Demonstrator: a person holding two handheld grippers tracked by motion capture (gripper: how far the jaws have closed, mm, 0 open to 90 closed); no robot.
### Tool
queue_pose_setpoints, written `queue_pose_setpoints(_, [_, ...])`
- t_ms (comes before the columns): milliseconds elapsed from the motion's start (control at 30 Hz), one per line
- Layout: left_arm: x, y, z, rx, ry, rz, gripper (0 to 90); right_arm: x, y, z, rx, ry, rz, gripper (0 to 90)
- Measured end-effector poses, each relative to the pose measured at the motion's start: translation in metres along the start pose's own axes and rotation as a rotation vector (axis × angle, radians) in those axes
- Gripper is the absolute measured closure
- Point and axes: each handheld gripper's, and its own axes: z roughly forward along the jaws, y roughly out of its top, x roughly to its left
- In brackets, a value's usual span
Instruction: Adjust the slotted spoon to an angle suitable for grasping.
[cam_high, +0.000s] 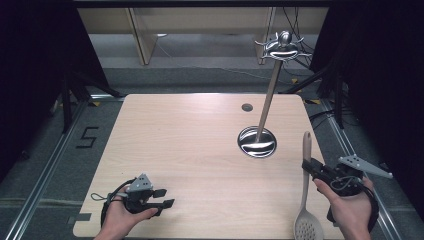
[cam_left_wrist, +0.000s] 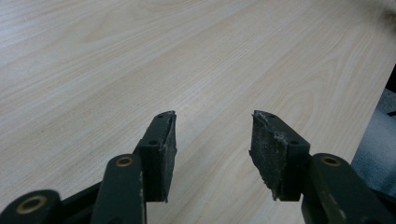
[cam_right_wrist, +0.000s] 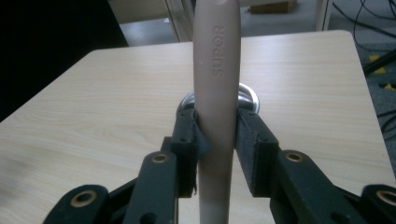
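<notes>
The right tool (cam_high: 311, 166) holds a slotted spoon (cam_high: 306, 200) by its handle.

The spoon looks light and stiff, and its smooth handle could slip, so a tight squeeze mid-handle is best. Its holey head hangs low toward the person, past the table (cam_high: 190, 150) edge, near the hook stand (cam_high: 257, 141). The left tool (cam_left_wrist: 212, 140) rests wide and empty.

Matt wood-grain table (cam_high: 190, 145); glossy metal stand (cam_high: 257, 142).
</notes>
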Motion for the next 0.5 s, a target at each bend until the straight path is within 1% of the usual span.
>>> queue_pose_setpoints(33, [0.0,0.0,0.0,0.0,0.0,0.0,49.5,0.0,0.0,0.0,0.0,0.0,0.0,70.3])
queue_pose_setpoints(67, [0.001,0.0,-0.001,0.011,0.001,0.014,49.5,0.002,0.0,-0.003,-0.016,-0.005,0.005,70.3])
queue_pose_setpoints(133, [0.001,0.0,-0.001,0.014,0.0,0.018,49.5,0.003,0.0,-0.004,-0.023,-0.004,0.002,70.3])
queue_pose_setpoints(167, [0.001,0.0,0.0,0.008,0.006,0.009,49.5,0.003,0.001,-0.006,-0.028,-0.005,0.0,70.3])
queue_pose_setpoints(200, [0.0,0.0,0.0,-0.005,0.0,0.001,49.5,0.003,0.0,-0.006,-0.04,-0.013,-0.015,70.3])
queue_pose_setpoints(233, [0.0,0.0,0.0,-0.005,-0.001,0.0,49.5,0.004,0.0,-0.007,-0.062,-0.013,-0.025,70.3])
queue_pose_setpoints(300, [0.0,0.0,0.0,-0.005,0.0,0.001,49.5,0.006,0.0,-0.01,-0.08,-0.016,-0.041,70.3])
queue_pose_setpoints(333, [0.0,0.0,0.0,-0.004,0.0,0.001,49.5,0.008,0.0,-0.011,-0.094,-0.031,-0.036,70.3])
queue_pose_setpoints(367, [0.0,0.0,0.0,-0.005,0.0,0.001,49.5,0.009,0.0,-0.012,-0.118,-0.039,-0.049,70.3])
queue_pose_setpoints(400, [0.0,0.0,0.0,-0.009,-0.002,0.0,49.5,0.011,0.001,-0.013,-0.136,-0.036,-0.068,70.3])
queue_pose_setpoints(433, [0.0,0.0,0.0,-0.005,-0.001,0.001,49.5,0.013,0.001,-0.015,-0.149,-0.058,-0.081,70.3])
queue_pose_setpoints(467, [0.0,0.0,0.0,-0.002,0.0,0.0,49.5,0.015,0.002,-0.016,-0.162,-0.063,-0.087,70.3])
queue_pose_setpoints(500, [0.0,0.0,0.0,-0.002,0.0,0.0,49.5,0.015,0.003,-0.017,-0.171,-0.074,-0.105,70.3])
